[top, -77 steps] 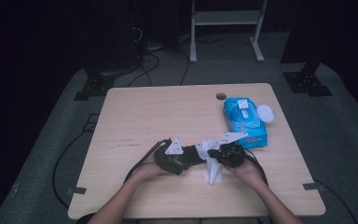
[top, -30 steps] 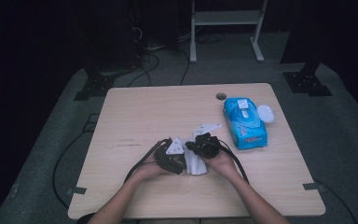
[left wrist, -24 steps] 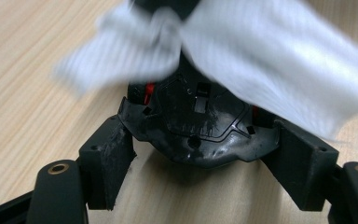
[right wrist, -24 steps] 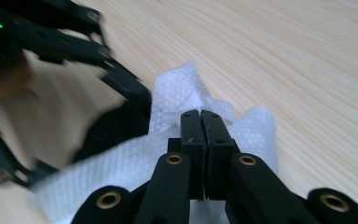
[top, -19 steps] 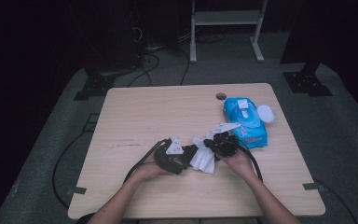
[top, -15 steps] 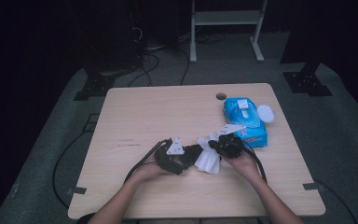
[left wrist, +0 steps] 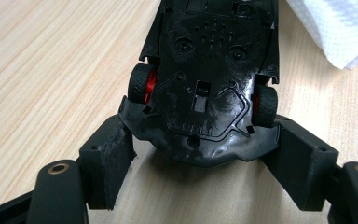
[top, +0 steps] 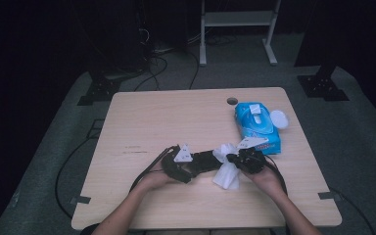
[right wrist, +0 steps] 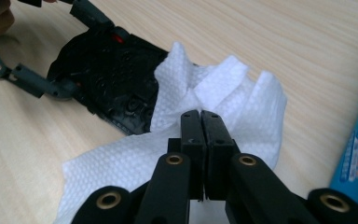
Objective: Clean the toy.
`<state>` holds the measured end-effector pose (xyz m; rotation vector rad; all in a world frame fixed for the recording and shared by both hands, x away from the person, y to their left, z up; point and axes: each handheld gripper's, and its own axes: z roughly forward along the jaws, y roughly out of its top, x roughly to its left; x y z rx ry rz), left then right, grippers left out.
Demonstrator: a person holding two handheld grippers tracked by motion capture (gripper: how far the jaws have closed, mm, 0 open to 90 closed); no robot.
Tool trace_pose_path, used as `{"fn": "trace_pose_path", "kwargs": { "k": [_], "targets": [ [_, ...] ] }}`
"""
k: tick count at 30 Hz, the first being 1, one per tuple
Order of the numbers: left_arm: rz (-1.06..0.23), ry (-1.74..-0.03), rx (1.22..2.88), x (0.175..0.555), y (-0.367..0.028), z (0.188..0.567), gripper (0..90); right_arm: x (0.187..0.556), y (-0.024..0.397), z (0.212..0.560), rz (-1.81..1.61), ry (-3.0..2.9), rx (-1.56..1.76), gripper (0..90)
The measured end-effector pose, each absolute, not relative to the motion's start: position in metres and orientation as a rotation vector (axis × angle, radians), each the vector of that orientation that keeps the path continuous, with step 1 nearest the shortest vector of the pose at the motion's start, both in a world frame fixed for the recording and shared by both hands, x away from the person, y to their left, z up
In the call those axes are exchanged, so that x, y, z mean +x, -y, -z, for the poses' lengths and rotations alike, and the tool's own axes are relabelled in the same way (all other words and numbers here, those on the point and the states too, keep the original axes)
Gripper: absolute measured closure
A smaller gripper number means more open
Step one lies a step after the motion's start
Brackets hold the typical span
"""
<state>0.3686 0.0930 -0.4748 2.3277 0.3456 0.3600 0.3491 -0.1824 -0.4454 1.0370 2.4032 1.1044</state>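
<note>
Meanwhile, on the pale wooden counter (top: 142,122), the left tool (left wrist: 200,172) clamps an upturned black toy car with red-hubbed wheels (left wrist: 205,79), while the right tool (right wrist: 200,126) pinches a crumpled white wipe (right wrist: 214,98) against it. Just beside them lies a blue wet-wipe pack (top: 256,126), lid flipped open.

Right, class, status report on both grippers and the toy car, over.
Left gripper clamps upturned toy car by its sides. Right gripper shut on white wipe, touching car. Blue wipes pack sits apart.
</note>
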Motion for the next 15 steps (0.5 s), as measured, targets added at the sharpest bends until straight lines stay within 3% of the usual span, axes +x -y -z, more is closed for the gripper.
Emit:
{"fn": "trace_pose_path", "kwargs": {
  "k": [8,15],
  "targets": [
    [-0.362,-0.346,2.329,0.369,-0.093,0.475,26.3,0.341,0.176,0.445,-1.116,-2.437,0.982,88.1],
    [-0.364,-0.343,2.325,0.369,-0.093,0.475,26.4,0.354,0.189,0.445,-1.111,-2.398,1.072,88.1]
  ]
}}
